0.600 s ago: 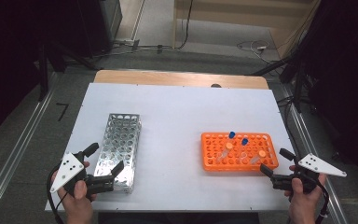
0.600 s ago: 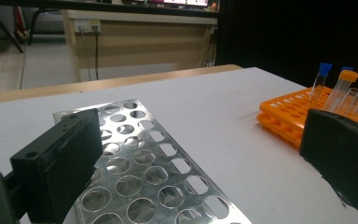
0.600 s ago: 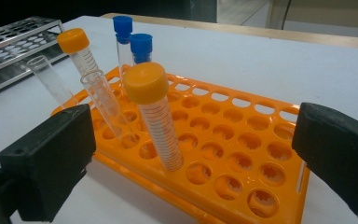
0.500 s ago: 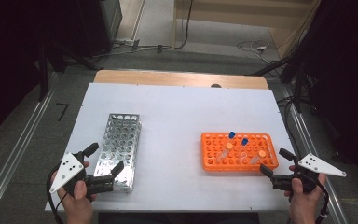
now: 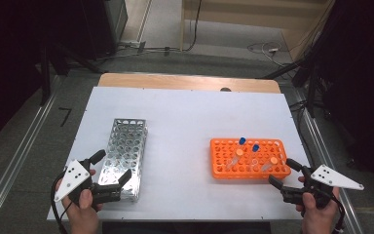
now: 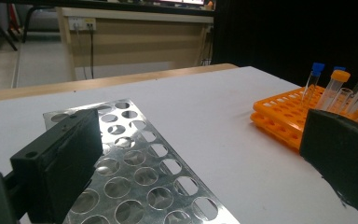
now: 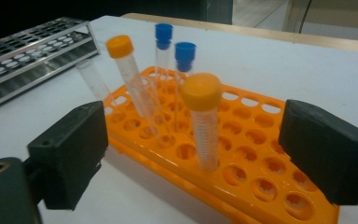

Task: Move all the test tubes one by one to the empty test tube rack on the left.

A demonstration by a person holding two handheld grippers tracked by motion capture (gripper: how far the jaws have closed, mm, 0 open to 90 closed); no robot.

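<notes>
The right gripper (image 5: 285, 176) hangs with its jaws wide apart and empty just off the near right corner of the orange rack (image 5: 250, 159), which sits on the right of the white table (image 5: 185, 126). Nearest its jaws stands an orange-capped tube (image 7: 202, 122), tilted a little in its hole. More tubes stand behind it, two with blue caps (image 7: 185, 50); one looks uncapped, though that is hard to tell. These tubes are probably light, stiff and slick plastic, best pinched on the body just under the cap and lifted straight up. The left gripper (image 5: 111, 173), also open and empty, straddles the near end of the bare metal rack (image 5: 124, 151). Both hands sit low at the table's near edge, grippers pointing forward.
</notes>
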